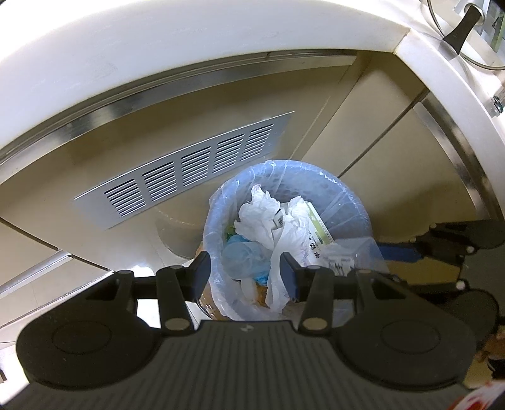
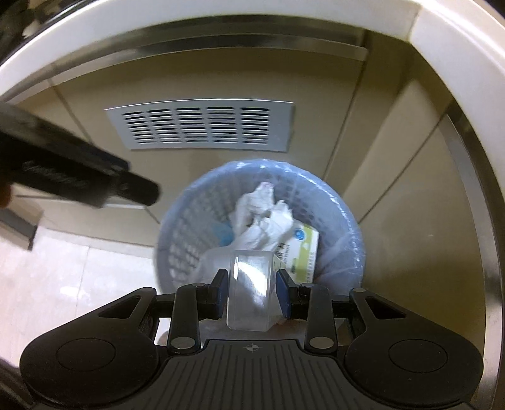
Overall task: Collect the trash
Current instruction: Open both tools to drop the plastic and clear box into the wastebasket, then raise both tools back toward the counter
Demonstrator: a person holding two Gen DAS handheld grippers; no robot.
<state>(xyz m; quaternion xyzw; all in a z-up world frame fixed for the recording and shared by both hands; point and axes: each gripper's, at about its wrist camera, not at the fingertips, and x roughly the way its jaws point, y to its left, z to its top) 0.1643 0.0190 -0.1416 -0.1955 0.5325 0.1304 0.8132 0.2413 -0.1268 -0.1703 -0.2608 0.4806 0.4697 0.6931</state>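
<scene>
Clear plastic box (image 2: 249,290) clamped between my right gripper (image 2: 251,293) pads, over blue lined mesh wastebasket (image 2: 341,220) of crumpled paper, my left gripper (image 1: 244,277) part open, empty, grey vent (image 2: 202,126) behind.

Two wrist-mounted fisheye views, each looking steeply downward along its own gripper fingers, seen at the lower edge of the frame. Both centre on the lined blue waste basket (image 1: 284,202) (image 2: 258,202) at close range, with the louvred vent panel (image 1: 186,167) (image 2: 202,124) above it and the curved white counter edge (image 1: 189,41) (image 2: 221,12) across the top of the frame.
</scene>
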